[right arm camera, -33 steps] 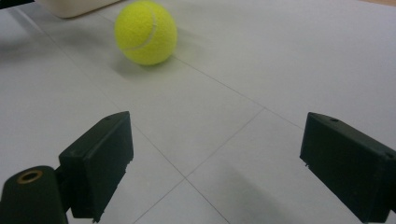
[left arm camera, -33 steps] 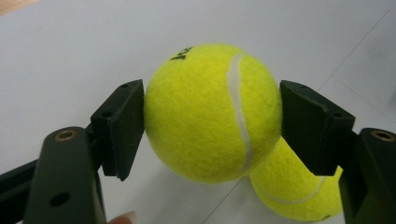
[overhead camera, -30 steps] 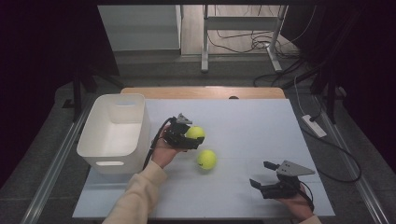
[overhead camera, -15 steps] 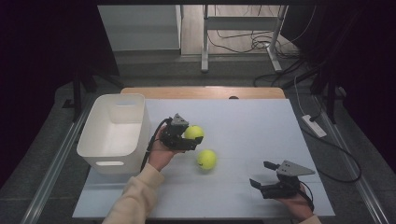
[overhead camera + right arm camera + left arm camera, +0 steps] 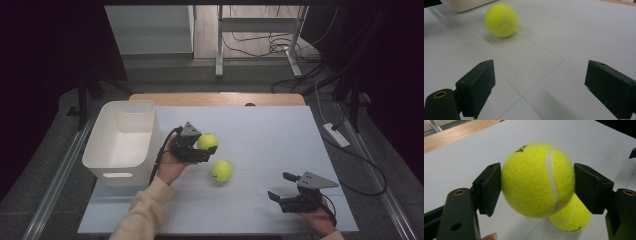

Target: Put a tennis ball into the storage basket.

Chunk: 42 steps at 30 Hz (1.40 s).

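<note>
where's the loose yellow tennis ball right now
In the high view the loose yellow tennis ball lies on the white table near its middle, just below-right of the held yellow tennis ball in the left gripper.

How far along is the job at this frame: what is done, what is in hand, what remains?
Done: nothing shows inside the white plastic bin yet. In hand: the left gripper is shut on one yellow-green felt tennis ball, held above the pale table beside the bin. Left: likely dropping that ball in, then fetching the second yellow-green tennis ball lying on the table, while the right gripper rests open.
</note>
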Motion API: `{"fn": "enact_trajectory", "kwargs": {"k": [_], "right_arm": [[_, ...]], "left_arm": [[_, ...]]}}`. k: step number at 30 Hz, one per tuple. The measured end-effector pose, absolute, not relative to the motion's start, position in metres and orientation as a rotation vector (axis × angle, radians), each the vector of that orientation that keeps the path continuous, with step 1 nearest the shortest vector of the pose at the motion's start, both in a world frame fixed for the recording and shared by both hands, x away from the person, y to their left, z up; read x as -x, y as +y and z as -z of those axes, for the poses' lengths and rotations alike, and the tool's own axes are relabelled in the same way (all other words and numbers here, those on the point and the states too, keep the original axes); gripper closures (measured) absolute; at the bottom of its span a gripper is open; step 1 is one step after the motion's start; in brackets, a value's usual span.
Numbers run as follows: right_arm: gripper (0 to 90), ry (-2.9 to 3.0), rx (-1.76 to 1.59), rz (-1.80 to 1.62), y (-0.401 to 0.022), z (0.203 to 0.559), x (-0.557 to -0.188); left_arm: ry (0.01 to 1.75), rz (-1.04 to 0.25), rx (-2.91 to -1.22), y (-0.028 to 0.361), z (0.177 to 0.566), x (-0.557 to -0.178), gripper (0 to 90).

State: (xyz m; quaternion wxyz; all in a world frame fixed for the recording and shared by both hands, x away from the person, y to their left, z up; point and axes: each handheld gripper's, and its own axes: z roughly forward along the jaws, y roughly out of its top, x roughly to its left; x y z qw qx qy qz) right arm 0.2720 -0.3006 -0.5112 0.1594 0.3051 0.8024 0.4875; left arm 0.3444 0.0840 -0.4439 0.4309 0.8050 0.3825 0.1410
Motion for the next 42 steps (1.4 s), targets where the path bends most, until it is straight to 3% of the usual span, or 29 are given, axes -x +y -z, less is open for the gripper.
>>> {"fn": "enact_trajectory", "kwargs": {"k": [42], "right_arm": [[9.8,2.285,-0.869,-1.407,-0.3,0.51,-0.271]], "left_arm": [[0.888,-0.443,-1.923,0.097,0.412,-0.318,27.1]]}}
